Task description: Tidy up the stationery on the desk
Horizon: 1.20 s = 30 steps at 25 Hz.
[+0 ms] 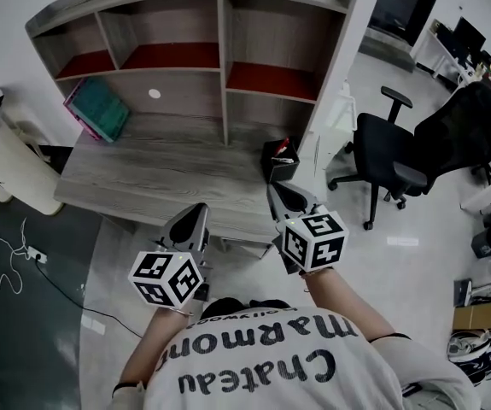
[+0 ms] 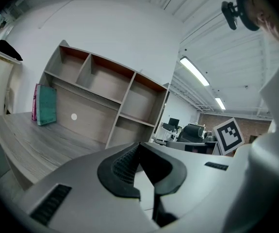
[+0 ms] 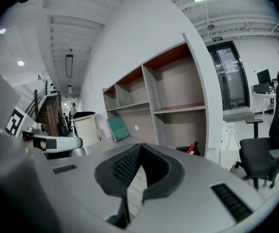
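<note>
Jaws on both of my hand-held tools are clenched, the pads pressed together with nothing caught between them. I hold the left gripper (image 1: 195,218) and the right gripper (image 1: 279,196) side by side at the near edge of the grey wood-grain desk (image 1: 160,173), both pointing toward its back. Just ahead of the right gripper, a black square pen holder (image 1: 277,162) stands at the desk's end with a red-tipped item (image 1: 284,146) poking out; I cannot tell what that item is. Well ahead of the left gripper and off to its left, a flat teal book (image 1: 107,109) leans against the back panel, with a pink book (image 2: 34,101) behind it. Beyond both grippers rises the grey shelf unit with red-lined compartments (image 1: 224,58). Well off to the right of the right gripper stands a black swivel office chair (image 1: 386,156).
</note>
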Tool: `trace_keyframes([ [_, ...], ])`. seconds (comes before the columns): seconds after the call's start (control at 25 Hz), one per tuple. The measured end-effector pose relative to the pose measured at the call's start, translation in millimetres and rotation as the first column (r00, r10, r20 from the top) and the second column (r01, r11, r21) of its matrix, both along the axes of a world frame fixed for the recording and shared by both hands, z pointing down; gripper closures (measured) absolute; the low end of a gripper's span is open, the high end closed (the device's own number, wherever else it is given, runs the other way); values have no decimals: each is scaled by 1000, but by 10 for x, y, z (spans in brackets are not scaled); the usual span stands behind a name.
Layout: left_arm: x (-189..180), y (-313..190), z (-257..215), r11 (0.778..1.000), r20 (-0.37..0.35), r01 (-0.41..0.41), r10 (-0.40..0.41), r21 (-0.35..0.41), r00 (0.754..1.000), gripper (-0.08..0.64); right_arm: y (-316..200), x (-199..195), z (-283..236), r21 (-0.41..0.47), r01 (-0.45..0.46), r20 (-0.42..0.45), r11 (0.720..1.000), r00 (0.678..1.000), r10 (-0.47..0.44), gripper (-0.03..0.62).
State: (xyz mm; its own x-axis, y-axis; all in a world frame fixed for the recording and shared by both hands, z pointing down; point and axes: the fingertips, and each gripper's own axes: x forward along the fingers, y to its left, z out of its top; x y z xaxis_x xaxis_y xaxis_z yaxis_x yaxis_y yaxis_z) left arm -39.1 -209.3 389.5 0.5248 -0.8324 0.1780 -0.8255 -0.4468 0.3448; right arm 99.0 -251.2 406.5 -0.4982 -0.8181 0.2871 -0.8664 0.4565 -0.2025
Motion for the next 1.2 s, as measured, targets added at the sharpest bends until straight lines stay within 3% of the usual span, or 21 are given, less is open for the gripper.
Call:
trace_keyframes([
  [0.32,251,224,126,1000,47,20,-20,3,999,545,176,234,165,-32,11,7,999,1000,-11,581],
  [0.68,346,475,230,998,32,63,-62,-17,998,545,392,278,276,-50,62,-13,997,998,-63,581],
  [1.2,422,598,241,998,44,66,-65,-16,997,545,517,392,343,-67,53,-14,996,998,-54,583],
])
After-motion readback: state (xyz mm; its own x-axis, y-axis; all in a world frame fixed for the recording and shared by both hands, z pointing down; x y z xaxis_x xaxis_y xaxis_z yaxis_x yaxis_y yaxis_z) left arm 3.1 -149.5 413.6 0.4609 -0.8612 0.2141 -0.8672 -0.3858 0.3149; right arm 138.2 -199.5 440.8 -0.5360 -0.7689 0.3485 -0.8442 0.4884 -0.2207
